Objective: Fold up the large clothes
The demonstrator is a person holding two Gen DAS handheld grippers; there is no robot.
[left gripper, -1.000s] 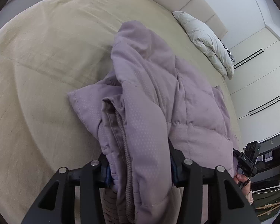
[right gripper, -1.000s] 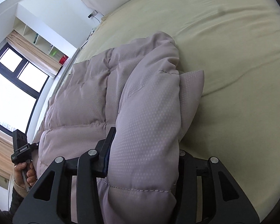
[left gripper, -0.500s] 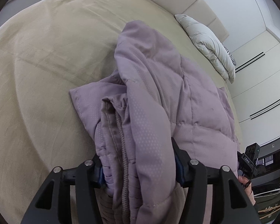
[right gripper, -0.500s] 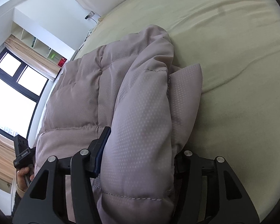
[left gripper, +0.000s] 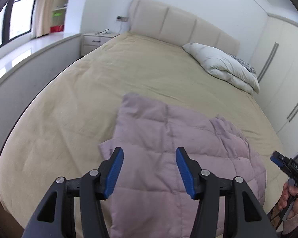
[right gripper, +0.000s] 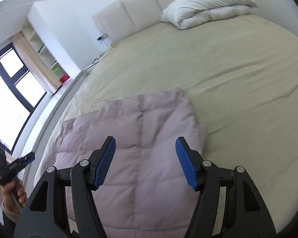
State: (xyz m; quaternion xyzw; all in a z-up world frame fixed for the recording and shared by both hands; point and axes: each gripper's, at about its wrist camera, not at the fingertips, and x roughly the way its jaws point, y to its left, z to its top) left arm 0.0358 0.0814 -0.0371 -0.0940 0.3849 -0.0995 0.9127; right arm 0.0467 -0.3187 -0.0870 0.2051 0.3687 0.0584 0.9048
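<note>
Puffy lilac jacket lies folded flat on the beige bed, near its foot edge. Left hand-held gripper and right hand-held gripper both hover above it, jaws spread wide, nothing pinched. White duvet bundled up by the headboard.

The left gripper, fingers spread, hangs above the folded jacket.

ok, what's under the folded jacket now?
The lilac puffer jacket lies flat on the beige bedspread. A lower layer pokes out at its corner. Anything else beneath is covered.
</note>
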